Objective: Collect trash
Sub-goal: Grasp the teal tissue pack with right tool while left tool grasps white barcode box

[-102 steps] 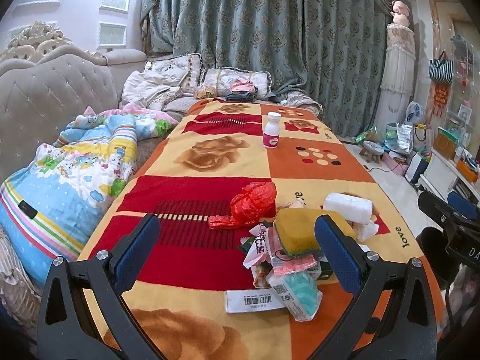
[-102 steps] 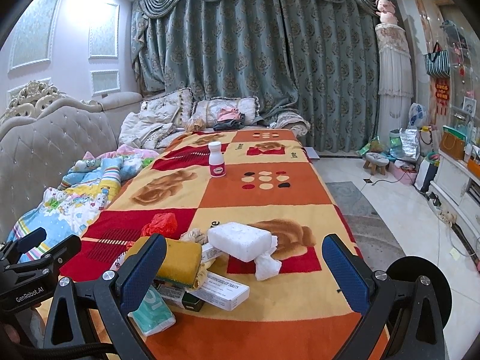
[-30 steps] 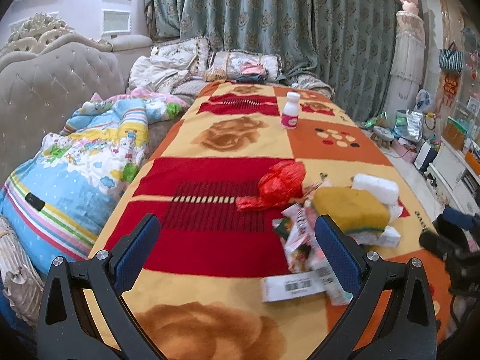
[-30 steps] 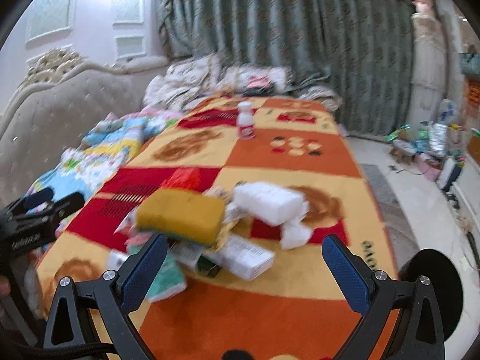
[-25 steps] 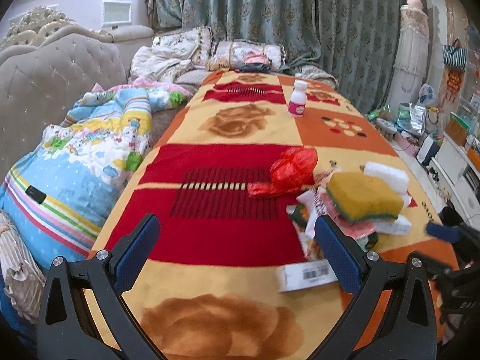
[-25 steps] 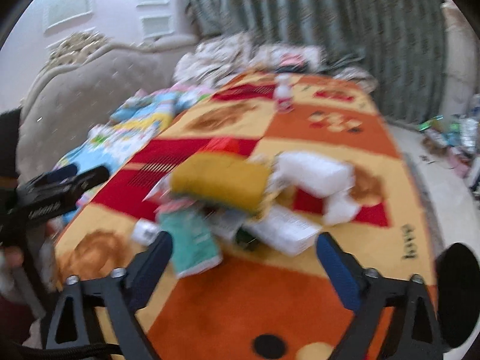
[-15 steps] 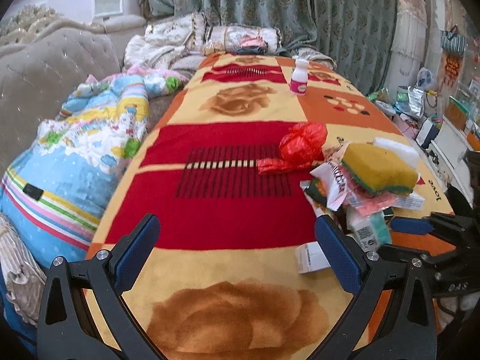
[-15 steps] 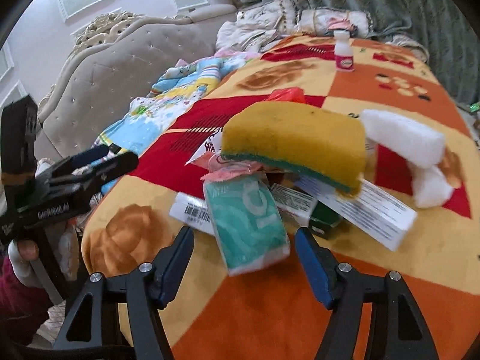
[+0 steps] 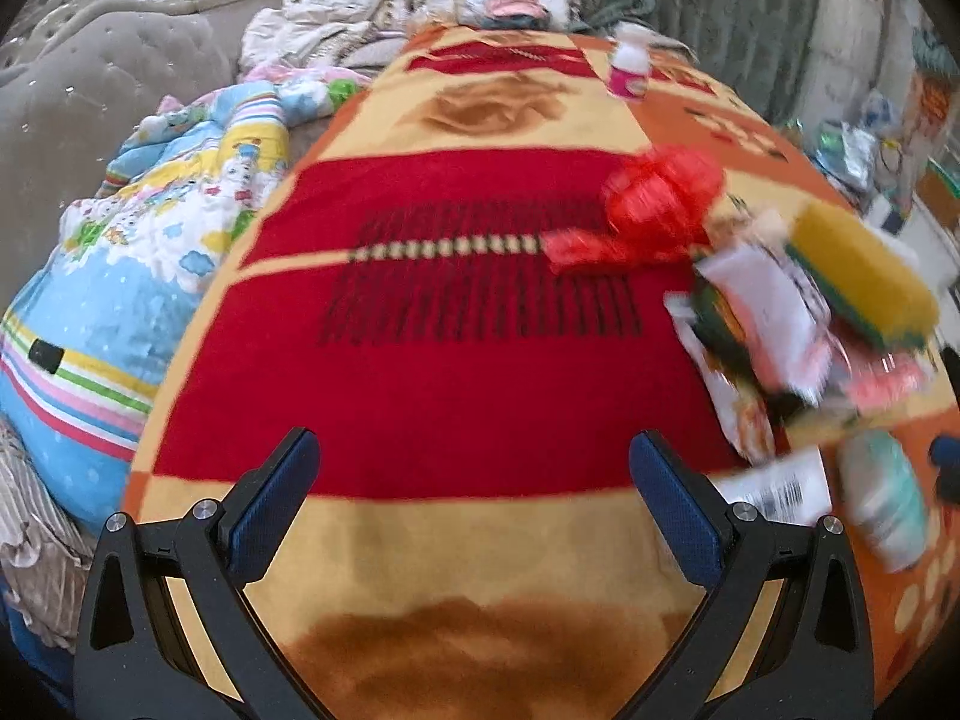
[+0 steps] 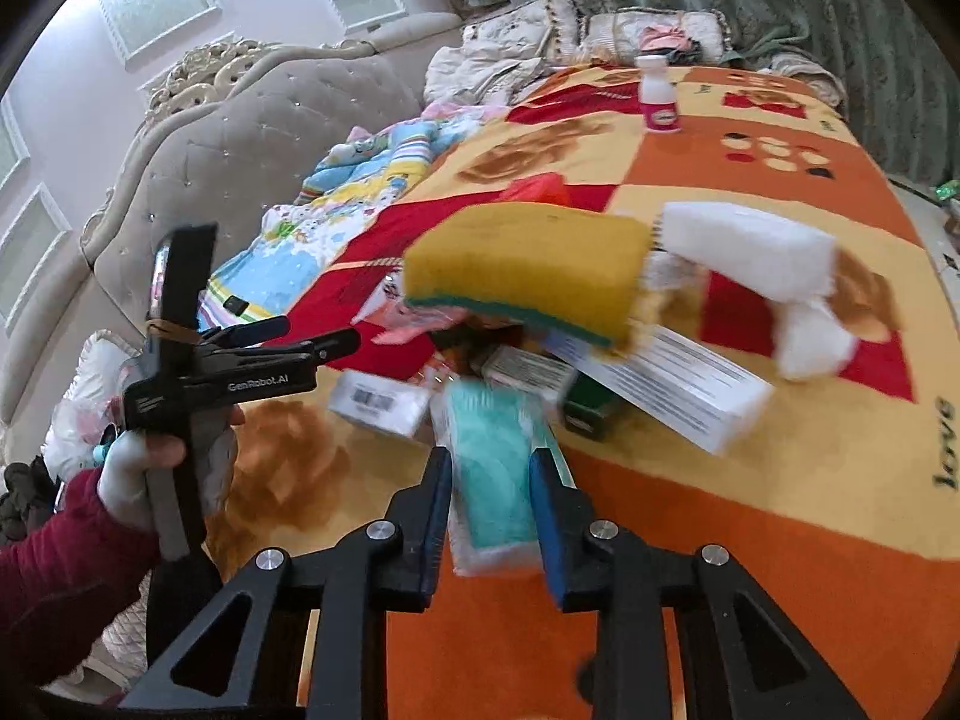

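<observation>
While the left gripper [image 9: 474, 504] hovers spread and empty over bare blanket [image 9: 456, 372], the right gripper [image 10: 489, 498] pinches the teal tissue pack [image 10: 495, 480] at the pile's near edge; its long axis runs along the fingers; remaining trash lies just beyond.

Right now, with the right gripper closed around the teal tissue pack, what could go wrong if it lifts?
The right gripper holds the teal plastic tissue pack only near its close end, so it may slip. Its far end seems tucked under the pile: lifting could tip the yellow sponge with green underside and drag the long white printed box toward the blanket's edge.
</observation>
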Demonstrator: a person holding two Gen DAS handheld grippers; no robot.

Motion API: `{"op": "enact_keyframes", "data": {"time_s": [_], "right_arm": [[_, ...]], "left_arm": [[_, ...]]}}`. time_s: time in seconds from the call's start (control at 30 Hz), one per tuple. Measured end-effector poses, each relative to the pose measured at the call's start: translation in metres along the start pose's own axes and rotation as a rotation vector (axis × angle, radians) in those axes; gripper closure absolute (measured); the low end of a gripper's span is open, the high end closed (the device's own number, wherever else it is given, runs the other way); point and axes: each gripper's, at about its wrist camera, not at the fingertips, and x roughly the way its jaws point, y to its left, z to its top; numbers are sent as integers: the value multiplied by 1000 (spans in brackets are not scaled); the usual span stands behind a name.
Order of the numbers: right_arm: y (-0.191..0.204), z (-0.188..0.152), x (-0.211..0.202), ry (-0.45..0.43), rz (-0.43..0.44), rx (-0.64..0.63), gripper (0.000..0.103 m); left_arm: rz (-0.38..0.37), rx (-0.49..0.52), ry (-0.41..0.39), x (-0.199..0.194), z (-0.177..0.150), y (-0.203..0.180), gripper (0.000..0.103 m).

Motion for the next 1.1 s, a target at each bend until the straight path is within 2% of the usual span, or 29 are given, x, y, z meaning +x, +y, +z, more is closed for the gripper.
{"op": "enact_keyframes", "data": {"time_s": [0.17, 0.27, 0.33, 0.37, 0.47, 0.53, 0.57, 0.6, 0.7, 0.77, 0.8, 0.9, 0.97, 1.0, 1.03, 1.07, 1.1], "right_arm": [[-9, -9, -14, 9, -54, -19, 78], [-12, -14, -16, 23, -29, -24, 78], [-12, -14, -14, 28, -48, -20, 69], [-14, -14, -13, 34, -45, -12, 58], [-10, -16, -9, 44, -31, -27, 56], [-3, -17, 2, 71, -53, -73, 46], [1, -18, 9, 92, -65, -103, 35], [5, -19, 18, 115, -71, -130, 33], [10, -22, 36, 159, -79, -167, 33], [11, -24, 43, 163, -131, -194, 36], [12, -25, 42, 152, -165, -210, 53], [4, -28, 23, 112, -173, -188, 54], [-4, -30, 7, 84, -208, -166, 54], [-11, -31, -1, 84, -221, -150, 54], [-18, -32, -8, 84, -230, -133, 54], [-23, -33, -13, 80, -234, -122, 54], [-28, -34, -19, 74, -236, -108, 54]], "left_arm": [[-83, 49, 31, -13, -20, -20, 1], [-165, 69, 50, -24, -31, -33, 1], [-186, 85, 57, -30, -36, -40, 1], [-179, 91, 50, -33, -36, -41, 1], [-155, 96, 20, -42, -34, -37, 1], [-149, 84, 6, -48, -31, -31, 1], [-153, 78, 1, -50, -29, -29, 1], [-163, 72, -4, -53, -28, -28, 1], [-204, 69, -14, -58, -25, -29, 1], [-223, 85, -12, -59, -24, -37, 1], [-235, 101, -3, -58, -23, -44, 1], [-265, 135, 4, -55, -21, -64, 1], [-291, 158, 6, -53, -20, -79, 1], [-299, 169, 8, -52, -20, -87, 3], [-305, 184, 15, -50, -20, -96, 17], [-310, 201, 29, -47, -20, -103, 38], [-305, 223, 58, -40, -20, -111, 50]]}}
